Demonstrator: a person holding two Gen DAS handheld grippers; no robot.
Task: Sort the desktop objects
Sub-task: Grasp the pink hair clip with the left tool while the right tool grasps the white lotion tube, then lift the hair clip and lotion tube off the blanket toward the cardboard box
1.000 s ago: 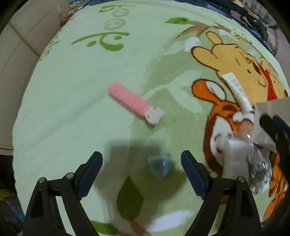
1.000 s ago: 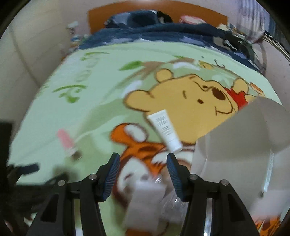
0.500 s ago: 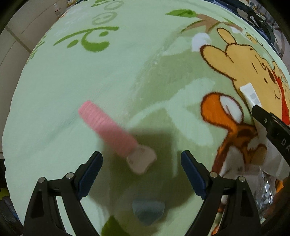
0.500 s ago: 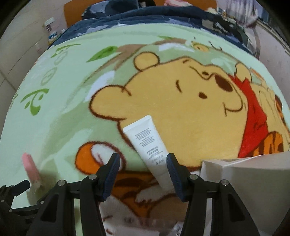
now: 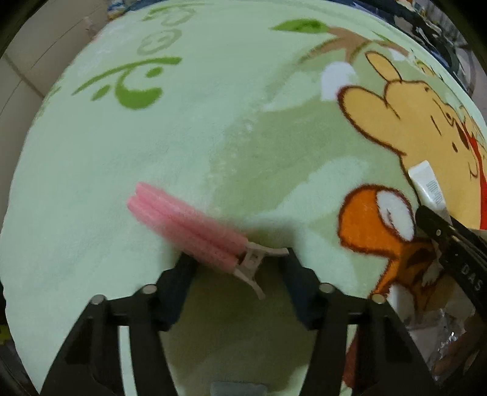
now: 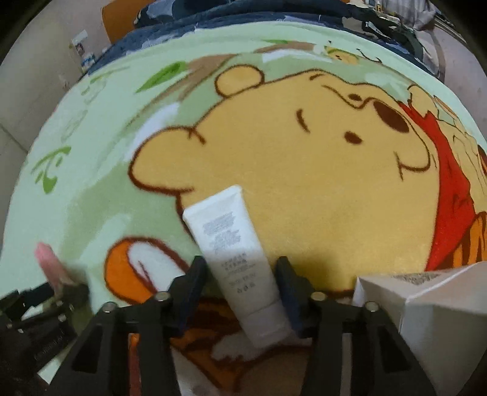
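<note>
A pink hair clip (image 5: 188, 225) with white handles lies tipped on its side on the green cartoon blanket (image 5: 213, 121). My left gripper (image 5: 237, 259) points down over its handle end. The jaws are closing, one finger against the pink body and the other against a white handle tip. A white tube (image 6: 231, 243) lies on the bear picture. My right gripper (image 6: 240, 274) straddles its lower half with the jaws closing and thin gaps showing on both sides. The tube (image 5: 429, 185) also shows at the right of the left wrist view, and the clip (image 6: 48, 265) at the left of the right wrist view.
A white box (image 6: 426, 304) stands close to the right of the right gripper. A crinkled clear wrapper (image 5: 441, 329) lies at the lower right of the left wrist view. A small blue-grey thing (image 5: 234, 390) sits under the left gripper. Dark bedding (image 6: 243, 15) lies beyond the blanket.
Both grippers came down. The left moved from the blue-grey thing to the clip, narrowed, and the clip tipped onto its side. The right moved over the tube and narrowed.
</note>
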